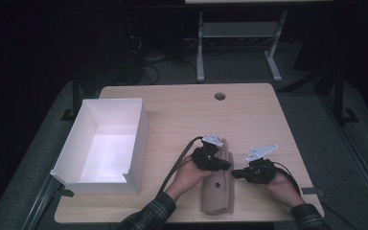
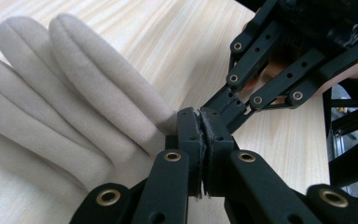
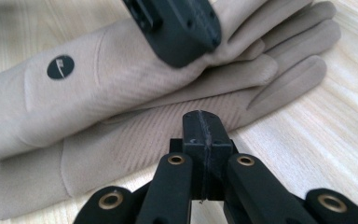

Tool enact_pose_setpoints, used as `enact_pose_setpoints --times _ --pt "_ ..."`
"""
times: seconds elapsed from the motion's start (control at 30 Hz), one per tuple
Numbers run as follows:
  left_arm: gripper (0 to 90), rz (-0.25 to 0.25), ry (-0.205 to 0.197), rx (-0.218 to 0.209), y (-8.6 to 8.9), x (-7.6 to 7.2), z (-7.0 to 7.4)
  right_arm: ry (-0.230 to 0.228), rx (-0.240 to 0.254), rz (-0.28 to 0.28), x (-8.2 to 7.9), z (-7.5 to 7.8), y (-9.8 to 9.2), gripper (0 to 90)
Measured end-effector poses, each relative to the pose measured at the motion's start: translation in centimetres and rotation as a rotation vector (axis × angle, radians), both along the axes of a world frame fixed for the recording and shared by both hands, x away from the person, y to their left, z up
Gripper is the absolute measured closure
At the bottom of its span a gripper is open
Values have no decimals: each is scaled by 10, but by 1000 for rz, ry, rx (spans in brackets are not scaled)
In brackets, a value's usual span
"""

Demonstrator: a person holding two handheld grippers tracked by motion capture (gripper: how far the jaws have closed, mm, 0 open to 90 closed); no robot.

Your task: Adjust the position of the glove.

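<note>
At the left of the pale wooden table (image 1: 172, 110) stands an open white rectangular box (image 1: 103, 143), its near wall cut low; it sits well apart from the work area.

Right of the box, the left gripper (image 1: 220, 164) rests over the upper part of a pair of beige fabric gloves (image 1: 216, 191), stacked one on the other and lying lengthwise near the table's front edge, fingers pointing away from the person. In the left gripper view, its two black jaws are pressed together with nothing between them, the tips just beside the base of the glove fingers (image 2: 74, 93). In the right gripper view, this gripper bears down on the top glove (image 3: 98, 65), which carries a small round dark logo patch (image 3: 60, 66).

Farther right, the right gripper (image 1: 237, 173) lies level, pointing toward the gloves' right edge. Its jaws are likewise fully closed and hold nothing; the tips sit just beside the lower glove (image 3: 121, 149). Whether they touch the fabric cannot be told.
</note>
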State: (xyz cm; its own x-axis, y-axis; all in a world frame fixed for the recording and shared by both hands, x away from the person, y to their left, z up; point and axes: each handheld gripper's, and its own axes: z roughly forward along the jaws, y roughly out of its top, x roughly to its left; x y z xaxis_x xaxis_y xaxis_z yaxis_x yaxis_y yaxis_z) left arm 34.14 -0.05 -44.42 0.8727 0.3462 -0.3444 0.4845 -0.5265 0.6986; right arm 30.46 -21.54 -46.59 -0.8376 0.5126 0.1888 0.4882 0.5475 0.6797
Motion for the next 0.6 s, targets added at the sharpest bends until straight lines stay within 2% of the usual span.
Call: enact_pose_setpoints --times 0.17,0.33,0.4,0.43,0.47,0.53,0.6 --pt "862 -5 11 -3 -6 -1 -5 -1 -21 12 -1 -2 3 899" --pt "817 -21 7 -23 -9 -5 -2 -23 -10 -20 0 3 -10 873" --pt "854 -27 14 -21 -11 -9 -3 -21 -3 -68 0 5 -25 818" --pt "854 -39 14 -12 -13 -11 -4 -21 -3 -68 0 5 -25 818" --pt "887 -57 19 4 -17 -16 -8 -28 1 -97 1 5 -34 763" --pt "895 -72 17 25 -21 -21 -11 -38 3 -123 3 5 -41 713" --pt "896 -82 4 58 -23 -24 -14 -50 -3 -142 4 3 -45 625"
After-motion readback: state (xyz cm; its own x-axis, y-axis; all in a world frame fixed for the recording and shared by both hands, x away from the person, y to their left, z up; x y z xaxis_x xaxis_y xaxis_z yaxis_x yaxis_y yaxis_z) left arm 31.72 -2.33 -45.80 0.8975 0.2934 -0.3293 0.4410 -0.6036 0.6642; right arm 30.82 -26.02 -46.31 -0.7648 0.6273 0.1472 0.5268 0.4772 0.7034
